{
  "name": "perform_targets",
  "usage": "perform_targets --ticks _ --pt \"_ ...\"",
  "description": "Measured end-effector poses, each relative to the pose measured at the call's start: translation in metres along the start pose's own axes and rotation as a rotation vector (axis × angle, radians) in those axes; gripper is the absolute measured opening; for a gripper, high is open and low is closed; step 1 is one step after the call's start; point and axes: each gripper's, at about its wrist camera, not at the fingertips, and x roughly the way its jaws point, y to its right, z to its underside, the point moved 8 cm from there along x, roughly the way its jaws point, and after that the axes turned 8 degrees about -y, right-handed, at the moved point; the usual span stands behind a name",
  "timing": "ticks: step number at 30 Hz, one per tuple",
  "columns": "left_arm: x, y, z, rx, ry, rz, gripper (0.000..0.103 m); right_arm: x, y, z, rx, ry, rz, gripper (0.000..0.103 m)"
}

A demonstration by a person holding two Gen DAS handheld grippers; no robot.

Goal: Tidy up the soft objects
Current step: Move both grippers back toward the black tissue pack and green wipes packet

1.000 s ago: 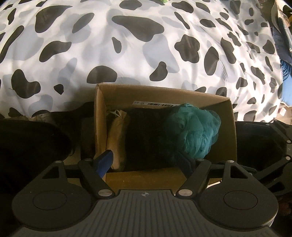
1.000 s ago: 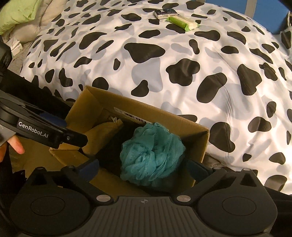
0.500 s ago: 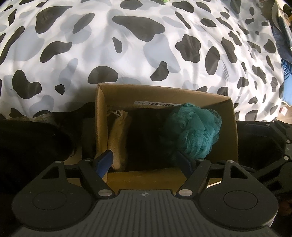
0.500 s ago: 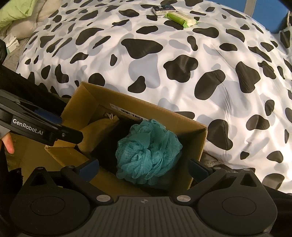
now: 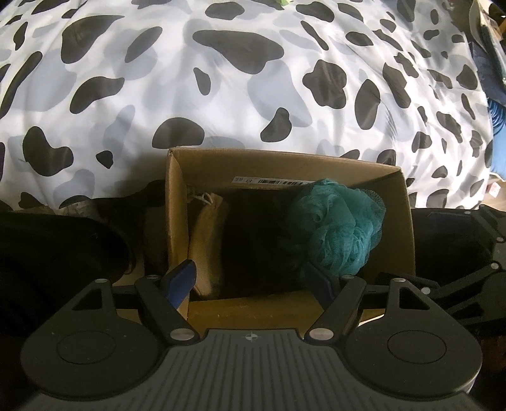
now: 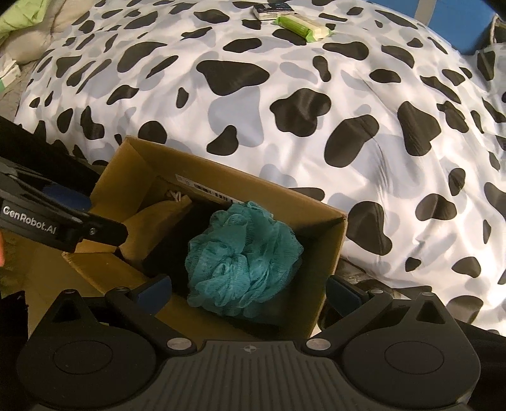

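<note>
An open cardboard box (image 5: 284, 164) (image 6: 329, 253) sits at the near edge of a cow-print bed. Inside lie a teal mesh bath pouf (image 5: 341, 224) (image 6: 243, 256) on the right, a dark soft item (image 5: 253, 240) in the middle and a tan drawstring pouch (image 5: 205, 227) (image 6: 158, 218) on the left. My left gripper (image 5: 249, 278) is open and empty, hovering over the box's near wall. My right gripper (image 6: 249, 289) is open and empty, just above the pouf, not touching it. The left gripper's body shows in the right wrist view (image 6: 63, 221).
The cow-print duvet (image 5: 253, 79) (image 6: 316, 95) fills the space beyond the box. A green packet (image 6: 302, 27) and a small dark box (image 6: 273, 9) lie at the bed's far side. Pillows (image 6: 28, 28) are at the far left. Dark fabric (image 5: 47, 246) lies left of the box.
My right gripper has drawn back and up from the pouf, which stays in the box. The left gripper has barely moved.
</note>
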Motion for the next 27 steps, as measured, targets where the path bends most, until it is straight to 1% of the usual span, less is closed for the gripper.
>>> perform_targets --ticks 14,21,27 --pt "-0.007 -0.002 -0.004 -0.008 0.048 -0.016 0.075 -0.003 0.014 -0.004 0.062 0.021 0.040 0.103" --pt "-0.016 0.002 -0.008 0.011 0.110 -0.023 0.075 -0.009 0.021 -0.008 0.096 0.056 0.055 0.103" --pt "-0.025 0.004 -0.012 0.017 0.167 -0.019 0.075 -0.017 0.029 -0.012 0.137 0.105 0.068 0.103"
